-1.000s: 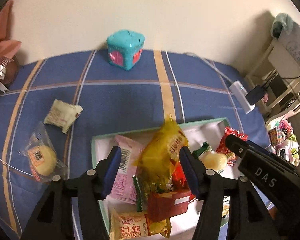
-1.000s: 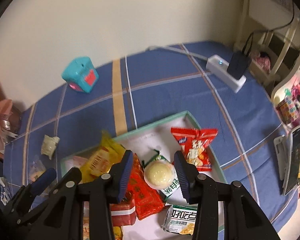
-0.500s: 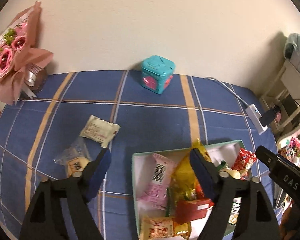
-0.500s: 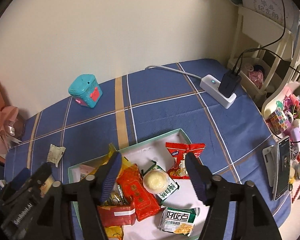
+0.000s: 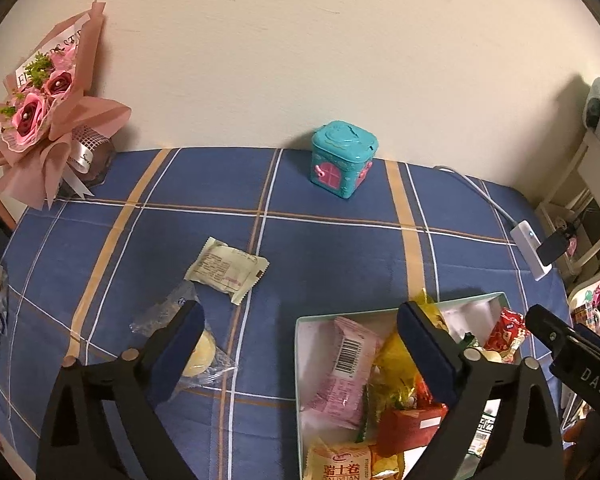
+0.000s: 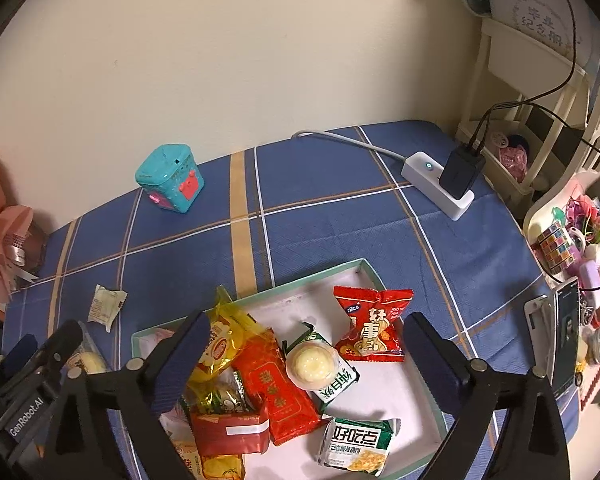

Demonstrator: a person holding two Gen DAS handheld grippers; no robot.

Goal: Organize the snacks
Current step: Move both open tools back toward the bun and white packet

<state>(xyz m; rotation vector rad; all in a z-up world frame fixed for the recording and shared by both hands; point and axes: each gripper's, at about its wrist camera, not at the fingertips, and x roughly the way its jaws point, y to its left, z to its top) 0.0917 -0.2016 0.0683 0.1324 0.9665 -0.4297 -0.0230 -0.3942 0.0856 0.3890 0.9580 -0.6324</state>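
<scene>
above the blue plaid tablecloth, the left gripper and right gripper have both just been opening and gape wide, holding nothing. the shallow mint-rimmed white box holds most snack packets; a cream foil packet and clear-wrapped yellow cake lie outside.

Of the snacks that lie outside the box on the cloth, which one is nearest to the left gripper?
The round yellow cake in clear wrap, right beside the left gripper's left finger. The cream packet lies farther toward the wall.
</scene>
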